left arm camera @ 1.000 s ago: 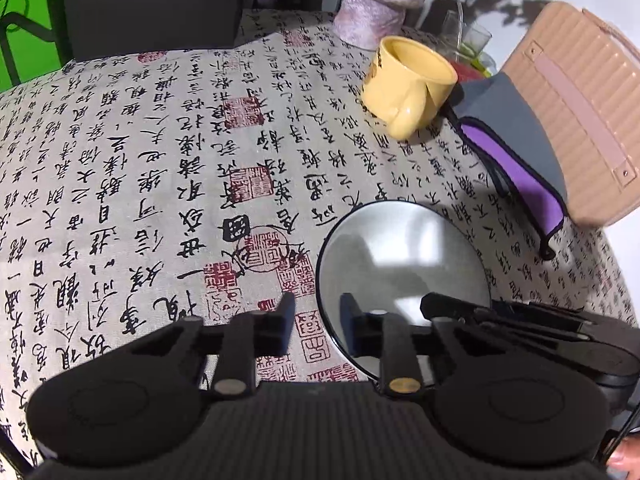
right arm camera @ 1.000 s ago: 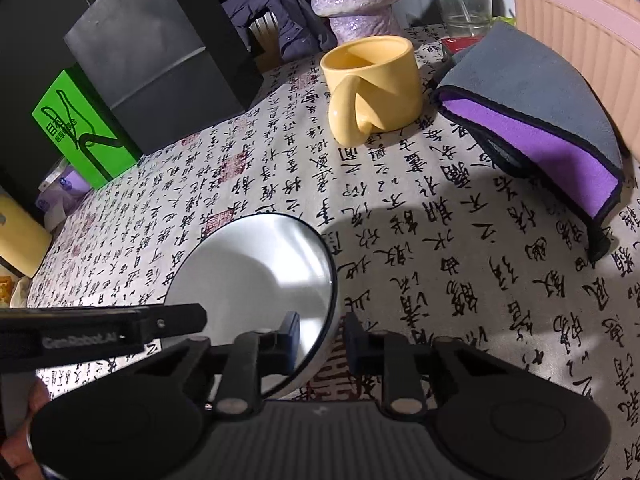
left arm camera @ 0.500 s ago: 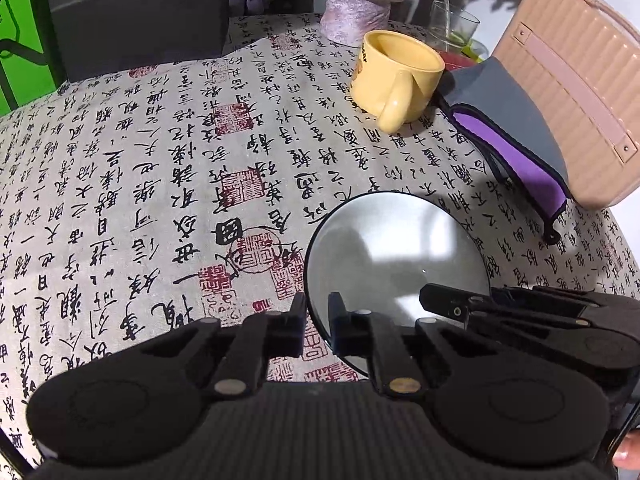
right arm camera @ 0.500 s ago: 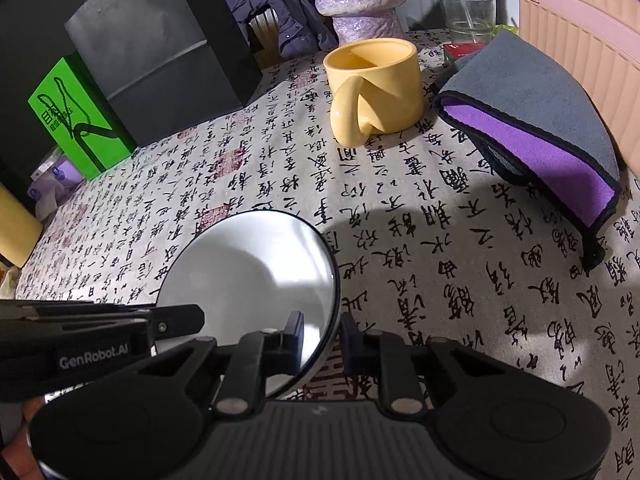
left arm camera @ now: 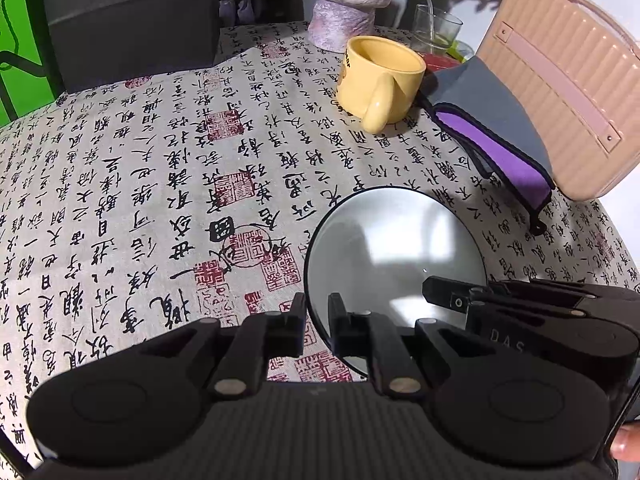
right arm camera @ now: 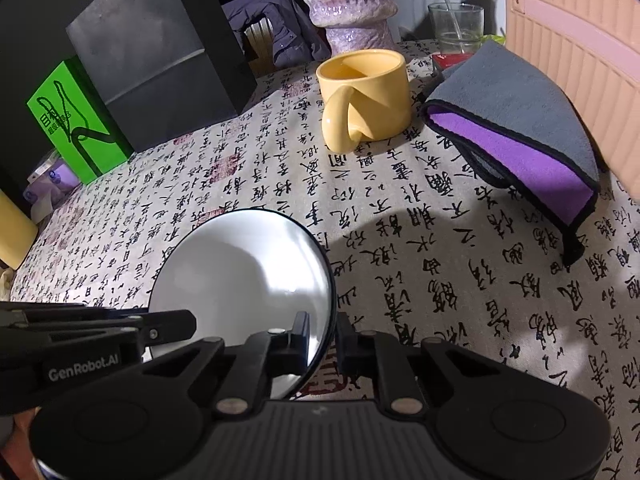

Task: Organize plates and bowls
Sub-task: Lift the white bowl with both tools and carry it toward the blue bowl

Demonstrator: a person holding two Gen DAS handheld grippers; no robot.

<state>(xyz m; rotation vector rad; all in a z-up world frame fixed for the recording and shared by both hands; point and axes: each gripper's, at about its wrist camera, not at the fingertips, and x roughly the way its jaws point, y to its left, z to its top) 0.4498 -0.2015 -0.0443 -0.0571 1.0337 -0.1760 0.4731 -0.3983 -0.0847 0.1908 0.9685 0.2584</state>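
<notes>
So both grippers, left gripper and right gripper, have just clamped onto opposite rims of the steel plate. It hasn't been lifted off the tablecloth yet, so the organizing looks barely started.

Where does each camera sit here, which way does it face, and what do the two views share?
Left wrist: on the left gripper, angled down at the tablecloth; a fingertip shows bottom right.
Right wrist: on the right gripper, angled down likewise.
Shared: the bowl, each gripper clamping an opposite rim, and the yellow mug.
</notes>
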